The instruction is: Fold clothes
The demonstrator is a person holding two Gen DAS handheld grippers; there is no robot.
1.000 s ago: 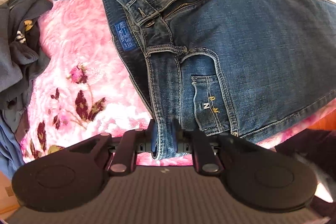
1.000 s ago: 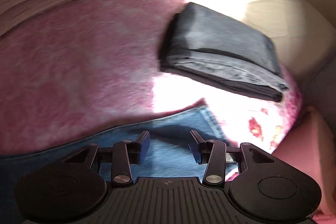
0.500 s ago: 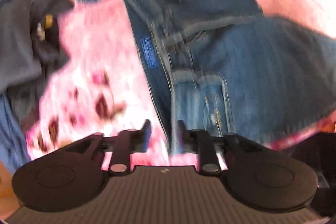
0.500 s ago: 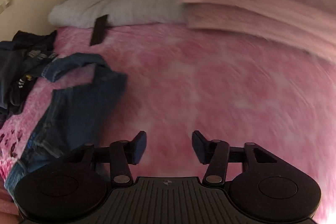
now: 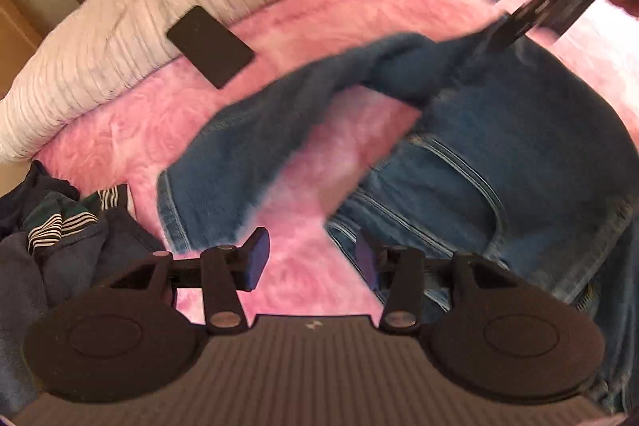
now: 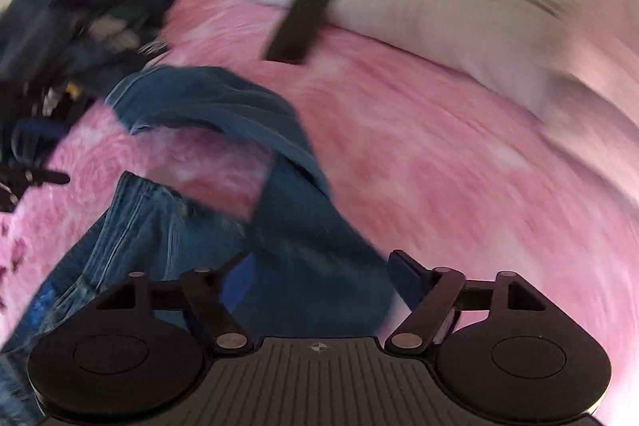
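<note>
A pair of blue jeans (image 5: 499, 162) is lying crumpled on the pink blanket (image 5: 319, 6) covering the bed, with one leg trailing away from the waist end toward a heap of dark clothes (image 5: 60, 234) at the blanket's edge. The left gripper (image 5: 309, 258) is hovering with its jaws spread apart and holding nothing; the hem of the trailing leg is lying just beyond its left finger, and the seamed pocket area of the jeans is lying just beyond and beside its right finger. The right gripper (image 6: 319, 274) is likewise standing wide apart, positioned directly over the denim, which is filling the gap between its fingers without being pinched. In the left wrist view, the right gripper (image 5: 507, 6) is appearing blurred above the far fold of the jeans, with one finger reaching down to the cloth. A flat black rectangular object (image 5: 209, 46) is resting beyond the jeans, straddling the border between the blanket and a white ribbed pillow (image 5: 139, 6).
</note>
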